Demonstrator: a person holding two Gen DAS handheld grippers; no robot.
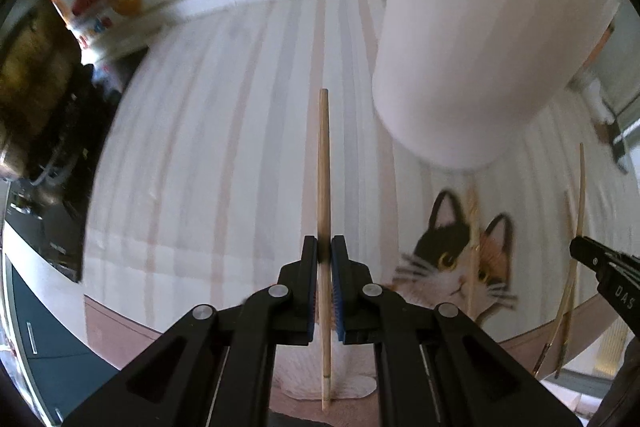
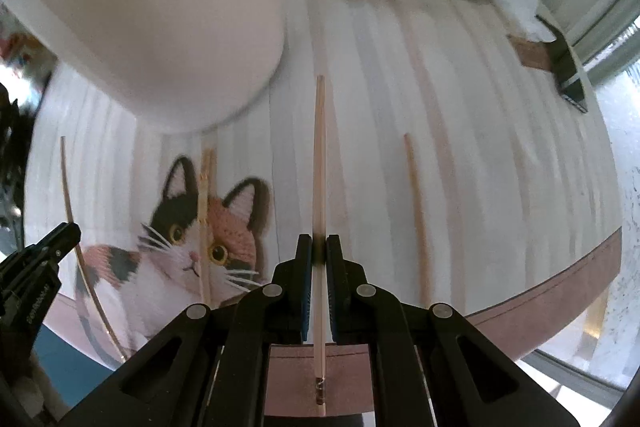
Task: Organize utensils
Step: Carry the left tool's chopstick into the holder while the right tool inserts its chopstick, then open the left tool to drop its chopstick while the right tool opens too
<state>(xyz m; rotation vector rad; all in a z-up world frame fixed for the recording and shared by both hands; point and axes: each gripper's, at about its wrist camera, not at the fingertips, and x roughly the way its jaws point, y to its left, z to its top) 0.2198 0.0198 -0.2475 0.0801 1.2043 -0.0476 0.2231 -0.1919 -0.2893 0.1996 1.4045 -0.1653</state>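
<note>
wooden chopstick (image 1: 325, 163) sits pinched in the left gripper (image 1: 324, 251), jaws closed right onto it, stick running straight ahead past the tips and back between the fingers. right gripper (image 2: 319, 249) same deal, jaws clamped on a paler chopstick (image 2: 319, 155), its printed tail end showing low between the arms. both sticks are held up off the striped mat (image 1: 200, 155) with the cat print (image 2: 200, 239). a big white cup (image 1: 472, 39) stands on the mat just beyond both grippers, up right in the left view, up left in the right view. loose stick (image 2: 416, 215) lies on the mat right of the right gripper; another lies across the cat's face (image 2: 205, 211), touching neither gripper.
</note>
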